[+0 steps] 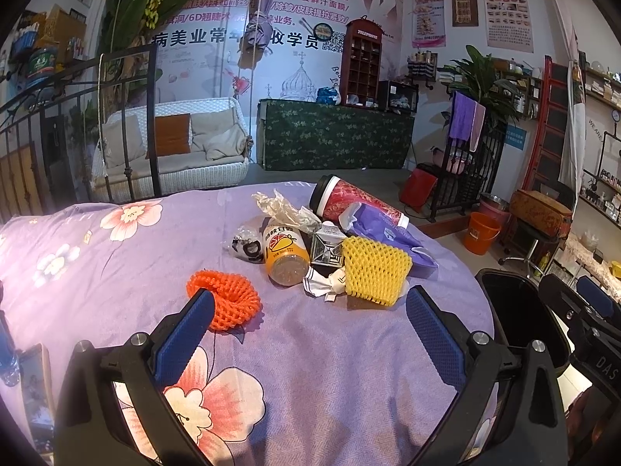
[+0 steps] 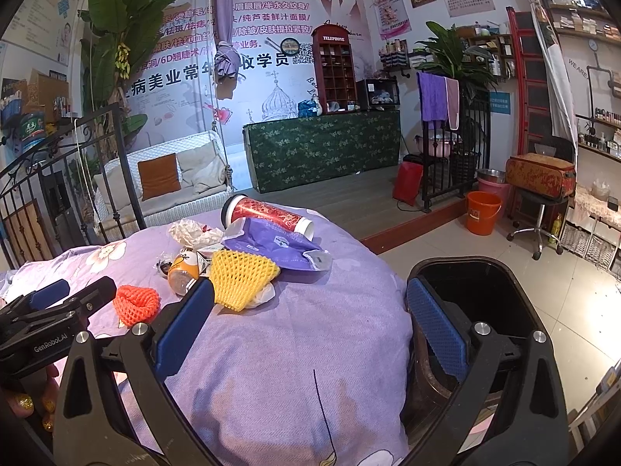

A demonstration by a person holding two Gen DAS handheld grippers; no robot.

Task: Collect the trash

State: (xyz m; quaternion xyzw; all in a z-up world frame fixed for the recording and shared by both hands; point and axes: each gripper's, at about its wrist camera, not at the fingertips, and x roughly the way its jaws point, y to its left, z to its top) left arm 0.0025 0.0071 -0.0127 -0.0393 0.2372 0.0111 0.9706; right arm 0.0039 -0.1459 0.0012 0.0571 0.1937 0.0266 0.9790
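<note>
A heap of trash lies on the purple flowered bedspread: an orange foam net, a yellow foam net, an orange drink bottle, a red cup, a purple pouch, crumpled paper and a clear plastic wrapper. My left gripper is open, just short of the heap, its left finger beside the orange net. My right gripper is open at the bed's right edge, between the yellow foam net and the black bin.
The black bin stands on the floor against the bed's right side. An orange bucket and a stool sit further right. A metal bed rail runs along the left. Shelves line the right wall.
</note>
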